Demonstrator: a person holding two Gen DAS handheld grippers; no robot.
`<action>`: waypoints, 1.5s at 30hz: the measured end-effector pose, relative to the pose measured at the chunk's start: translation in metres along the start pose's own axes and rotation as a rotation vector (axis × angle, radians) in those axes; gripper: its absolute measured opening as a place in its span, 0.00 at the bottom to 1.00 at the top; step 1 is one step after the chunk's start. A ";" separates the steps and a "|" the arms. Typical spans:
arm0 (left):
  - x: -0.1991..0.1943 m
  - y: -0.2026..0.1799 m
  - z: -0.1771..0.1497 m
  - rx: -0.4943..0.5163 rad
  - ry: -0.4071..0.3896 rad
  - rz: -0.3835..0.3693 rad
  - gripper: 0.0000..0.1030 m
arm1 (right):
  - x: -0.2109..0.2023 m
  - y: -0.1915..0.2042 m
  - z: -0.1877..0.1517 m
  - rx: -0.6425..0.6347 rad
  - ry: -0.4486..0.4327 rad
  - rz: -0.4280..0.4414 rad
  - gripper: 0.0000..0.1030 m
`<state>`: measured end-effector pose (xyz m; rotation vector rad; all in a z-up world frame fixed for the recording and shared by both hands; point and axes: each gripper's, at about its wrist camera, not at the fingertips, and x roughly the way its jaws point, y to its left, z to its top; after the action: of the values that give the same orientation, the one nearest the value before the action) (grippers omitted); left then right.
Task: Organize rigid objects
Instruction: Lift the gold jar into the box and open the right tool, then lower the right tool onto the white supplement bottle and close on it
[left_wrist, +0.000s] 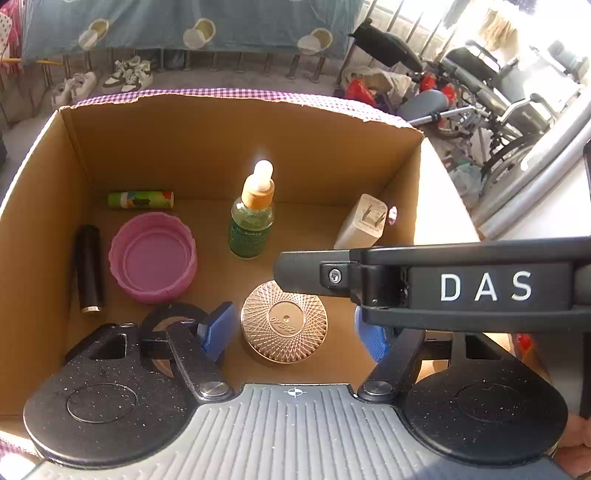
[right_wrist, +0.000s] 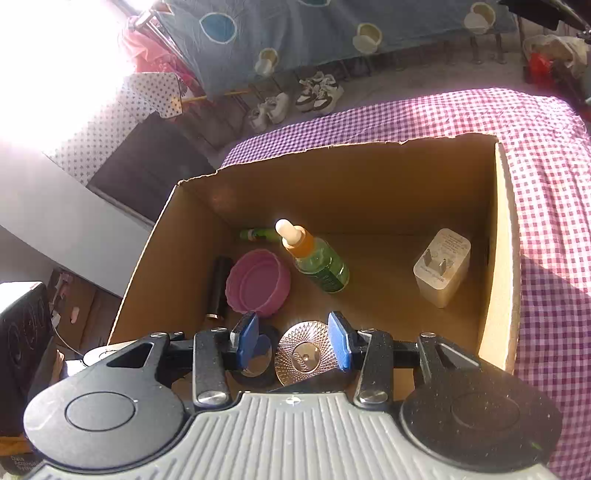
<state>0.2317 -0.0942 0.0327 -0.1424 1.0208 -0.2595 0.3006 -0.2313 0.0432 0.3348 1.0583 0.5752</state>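
sunlit cardboard box (left_wrist: 229, 147): left gripper (left_wrist: 291, 332) wide, empty, half hidden; right gripper (right_wrist: 291, 339) narrow, empty.

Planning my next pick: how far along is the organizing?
Done: bottle, charger, lid, green tube, black tube and compact sit in the box. In hand: nothing; left gripper and right gripper hang open over the compact. Left: no loose items show outside, so probably little.
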 end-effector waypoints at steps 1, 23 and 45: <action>-0.006 -0.003 -0.003 0.016 -0.023 0.004 0.73 | -0.009 0.002 -0.004 0.006 -0.034 0.011 0.44; -0.133 -0.018 -0.100 0.229 -0.312 0.155 0.99 | -0.141 0.058 -0.155 0.114 -0.420 0.110 0.66; -0.070 0.065 -0.126 0.091 -0.224 0.259 0.92 | -0.012 0.114 -0.129 0.111 -0.149 0.214 0.66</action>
<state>0.0991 -0.0121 0.0099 0.0428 0.7928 -0.0516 0.1498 -0.1488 0.0519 0.5847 0.9183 0.6724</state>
